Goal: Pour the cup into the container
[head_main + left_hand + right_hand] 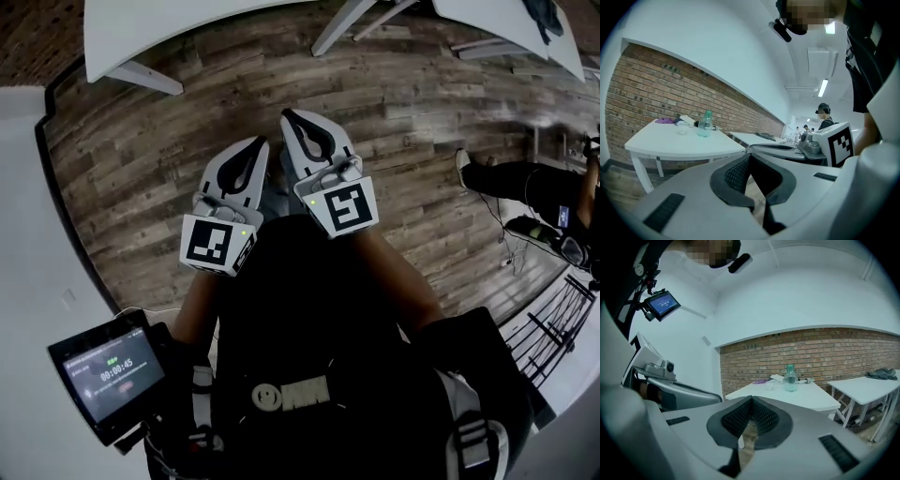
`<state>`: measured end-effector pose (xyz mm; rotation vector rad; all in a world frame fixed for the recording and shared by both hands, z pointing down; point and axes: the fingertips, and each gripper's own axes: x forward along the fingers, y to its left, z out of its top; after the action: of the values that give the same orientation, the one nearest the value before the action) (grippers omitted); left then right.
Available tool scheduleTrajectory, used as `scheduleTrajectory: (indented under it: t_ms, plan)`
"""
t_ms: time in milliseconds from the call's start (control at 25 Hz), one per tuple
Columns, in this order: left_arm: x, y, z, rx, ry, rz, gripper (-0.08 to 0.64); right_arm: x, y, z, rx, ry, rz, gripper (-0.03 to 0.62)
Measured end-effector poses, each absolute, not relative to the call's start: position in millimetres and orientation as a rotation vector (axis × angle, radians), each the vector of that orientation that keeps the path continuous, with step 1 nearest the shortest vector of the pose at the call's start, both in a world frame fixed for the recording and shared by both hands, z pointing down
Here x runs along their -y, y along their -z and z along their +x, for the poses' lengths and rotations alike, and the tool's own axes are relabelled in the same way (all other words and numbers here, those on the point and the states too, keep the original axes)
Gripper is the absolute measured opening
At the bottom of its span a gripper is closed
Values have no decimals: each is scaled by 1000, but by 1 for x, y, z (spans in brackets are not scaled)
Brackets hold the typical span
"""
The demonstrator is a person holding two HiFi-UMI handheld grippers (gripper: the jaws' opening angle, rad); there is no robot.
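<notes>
Jaws of the left gripper [257, 143] and right gripper [289, 114] are clenched with nothing between them. The pair is held close together in front of the body, above the wood floor [141, 169], probably because nothing is within reach yet. Both point toward a white table [806, 397] by the brick wall [834, 352], well apart from them, where the small clear cup [769, 386] stands just beside a bottle [790, 376], seemingly the container.

Small clear cup [769, 386] on white table [813, 400], greenish clear bottle [790, 378] upright just beside
</notes>
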<state>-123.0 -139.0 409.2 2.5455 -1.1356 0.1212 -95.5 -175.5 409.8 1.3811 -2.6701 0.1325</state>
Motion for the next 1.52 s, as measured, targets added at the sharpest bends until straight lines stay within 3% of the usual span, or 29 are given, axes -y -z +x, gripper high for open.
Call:
scheduleTrajectory:
  t_ms: [520, 880, 1200, 1520]
  plan:
    - [110, -408, -115, 1018, -121, 2522, 3, 134, -420, -101, 2596, -202, 1317, 2]
    - [42, -413, -51, 1087, -86, 2563, 3, 69, -417, -17, 2602, -58, 1357, 1]
    - [-64, -405, -8, 1193, -102, 2536, 3, -42, -416, 38, 2682, -147, 1371, 0]
    - [-113, -406, 3, 1300, -82, 2510, 3, -88, -416, 50, 2741, -149, 1318, 2]
